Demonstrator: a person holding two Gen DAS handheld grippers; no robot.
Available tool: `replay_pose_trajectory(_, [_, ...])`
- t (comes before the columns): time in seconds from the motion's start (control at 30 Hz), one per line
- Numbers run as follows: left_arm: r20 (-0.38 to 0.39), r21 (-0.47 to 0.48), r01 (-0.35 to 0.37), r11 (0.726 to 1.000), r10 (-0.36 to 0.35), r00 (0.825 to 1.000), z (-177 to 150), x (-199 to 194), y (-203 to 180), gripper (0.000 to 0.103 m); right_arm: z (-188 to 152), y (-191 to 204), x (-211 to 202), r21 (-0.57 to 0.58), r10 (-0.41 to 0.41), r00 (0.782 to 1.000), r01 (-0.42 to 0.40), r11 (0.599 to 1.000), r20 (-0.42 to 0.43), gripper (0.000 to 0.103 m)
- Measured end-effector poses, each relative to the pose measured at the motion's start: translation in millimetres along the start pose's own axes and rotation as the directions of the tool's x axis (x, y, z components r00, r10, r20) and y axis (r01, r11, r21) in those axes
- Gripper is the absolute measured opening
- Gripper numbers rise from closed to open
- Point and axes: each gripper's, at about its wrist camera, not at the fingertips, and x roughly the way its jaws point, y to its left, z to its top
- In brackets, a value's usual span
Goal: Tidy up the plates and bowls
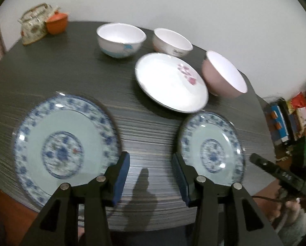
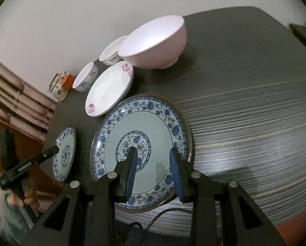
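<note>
The left gripper (image 1: 150,176) has its two blue pads apart, with nothing between them, only bare table (image 1: 148,127) below. It hangs between two blue flower plates. The left blue plate (image 1: 64,141) lies flat just beside one pad, and the right blue plate (image 1: 212,145) lies flat just beside the other.

The right gripper (image 2: 153,174) also has its pads apart and holds nothing. It hangs over the right blue plate (image 2: 140,143).

Farther back lies a white plate (image 1: 171,82) with pink flowers. Beside it stands a pink bowl (image 1: 222,75). Behind them, near the wall, stand a white bowl with blue marks (image 1: 120,40) and a white bowl with writing (image 1: 171,42). All the bowls stand upright and look empty. In the far corner sits an orange pot (image 1: 56,23) next to a flowered holder (image 1: 32,23).
</note>
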Motion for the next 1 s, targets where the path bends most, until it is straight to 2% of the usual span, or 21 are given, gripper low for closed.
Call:
replay_pose_trajectory(0.23, [-0.097,-0.076,0.059,0.995,-0.066,0.993,-1.2,27.8,-19.9,0.044,1.5,-14.6,4.1,0.048,0.021,0.999,-0.02,0.999,-0.029,0.031])
replay_pose_trajectory(0.37, [-0.122,-0.128,0.084,0.988,-0.1,0.988,0.8,36.0,-19.9,0.044,3.4,-22.8,7.3,0.082,0.028,0.999,-0.024,0.996,-0.046,0.031])
replay_pose_trajectory(0.5, [-0.145,-0.122,0.079,0.989,-0.096,0.985,7.0,44.9,-24.2,0.044,2.9,-33.1,11.2,0.13,0.05,0.996,-0.041,0.991,-0.071,0.031])
replay_pose_trajectory(0.6, [-0.173,-0.157,0.107,0.982,-0.134,0.976,10.0,51.9,-21.4,0.044,3.2,-35.9,13.5,0.14,0.052,0.996,-0.041,0.989,-0.079,0.031])
replay_pose_trajectory(1.0, [-0.215,-0.172,0.099,0.98,-0.135,0.967,16.6,67.6,-21.3,0.044,2.5,-46.8,23.2,0.193,0.073,0.992,-0.053,0.98,-0.101,0.031])
